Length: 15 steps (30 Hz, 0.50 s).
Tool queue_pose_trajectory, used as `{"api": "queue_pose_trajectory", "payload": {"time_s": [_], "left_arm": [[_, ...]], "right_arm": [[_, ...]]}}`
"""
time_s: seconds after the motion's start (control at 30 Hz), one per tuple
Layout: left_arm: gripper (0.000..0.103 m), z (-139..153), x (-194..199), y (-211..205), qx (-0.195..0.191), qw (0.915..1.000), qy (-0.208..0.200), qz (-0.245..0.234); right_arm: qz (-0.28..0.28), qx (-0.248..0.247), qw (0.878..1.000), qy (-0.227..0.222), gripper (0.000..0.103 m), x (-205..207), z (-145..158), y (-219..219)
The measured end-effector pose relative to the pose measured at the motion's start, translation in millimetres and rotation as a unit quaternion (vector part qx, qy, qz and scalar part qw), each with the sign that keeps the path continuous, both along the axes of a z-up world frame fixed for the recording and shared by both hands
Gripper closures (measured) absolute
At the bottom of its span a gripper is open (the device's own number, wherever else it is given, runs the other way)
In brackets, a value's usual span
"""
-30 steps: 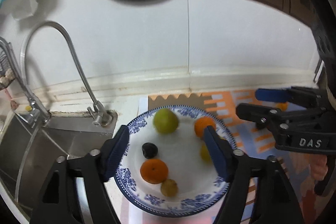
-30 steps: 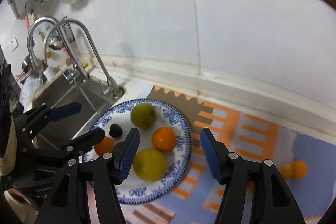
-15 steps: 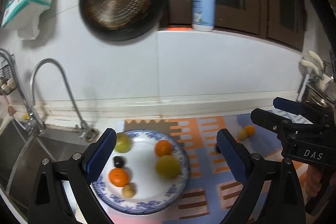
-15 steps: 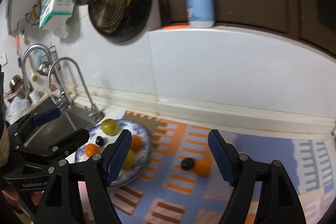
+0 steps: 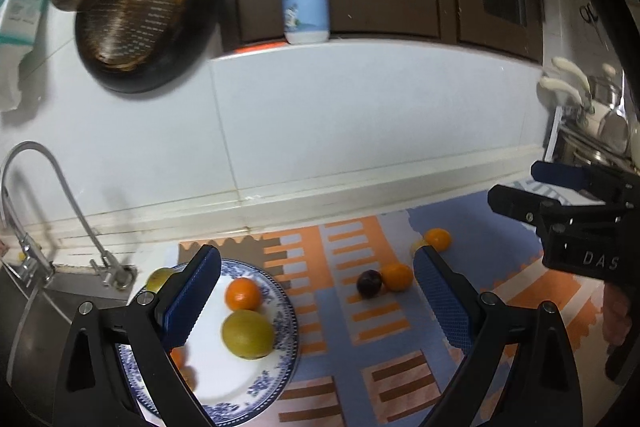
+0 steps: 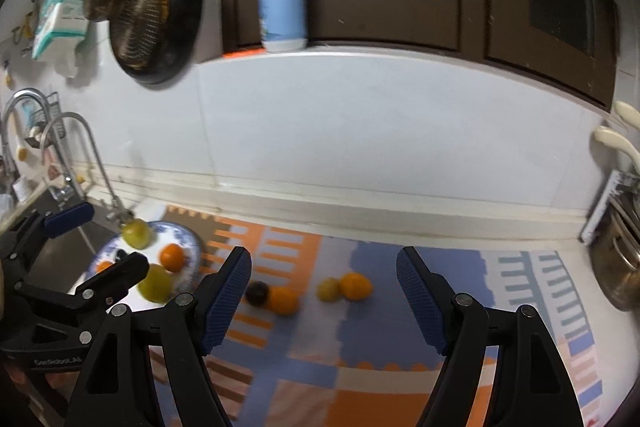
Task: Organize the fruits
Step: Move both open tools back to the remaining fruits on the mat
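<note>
My left tongs [image 5: 316, 301] and right tongs [image 6: 322, 301] are both spread wide, holding nothing. The plate [image 5: 286, 343] sits at 8 o'clock. The dark plum [image 5: 369, 283] touches an orange [image 5: 396, 277] on the counter [image 5: 520, 287]; round fruits point no way

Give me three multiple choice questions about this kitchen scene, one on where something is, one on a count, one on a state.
1. Where does the dark plum lie?
A. on the plate
B. on the mat beside an orange
C. in the sink

2. How many fruits lie on the mat off the plate?
A. two
B. four
C. six

3. How are the two grippers?
A. both open and empty
B. both shut on fruit
C. left open, right shut

Answers: 1 B, the plum touches the orange on the mat. 2 B, two pairs show in the right wrist view. 3 A, left gripper and right gripper stand spread, nothing between.
</note>
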<state>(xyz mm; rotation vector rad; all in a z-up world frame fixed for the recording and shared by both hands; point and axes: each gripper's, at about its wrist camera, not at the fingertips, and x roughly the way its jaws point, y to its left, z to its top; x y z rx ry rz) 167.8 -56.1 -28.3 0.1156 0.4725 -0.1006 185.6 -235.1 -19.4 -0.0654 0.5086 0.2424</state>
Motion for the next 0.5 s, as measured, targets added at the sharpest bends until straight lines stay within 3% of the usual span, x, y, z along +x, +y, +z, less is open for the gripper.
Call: {"api": "queue_pose_trajectory", "payload": {"time_s": [0.5], "left_arm": [[0.005,-48.5,34.5,-24.0,0.031,0.9982,0.052,-0.009]], "right_arm": [[-0.016,-0.032,0.999,0.038,0.028,30.6,-48.2,-21.4]]}}
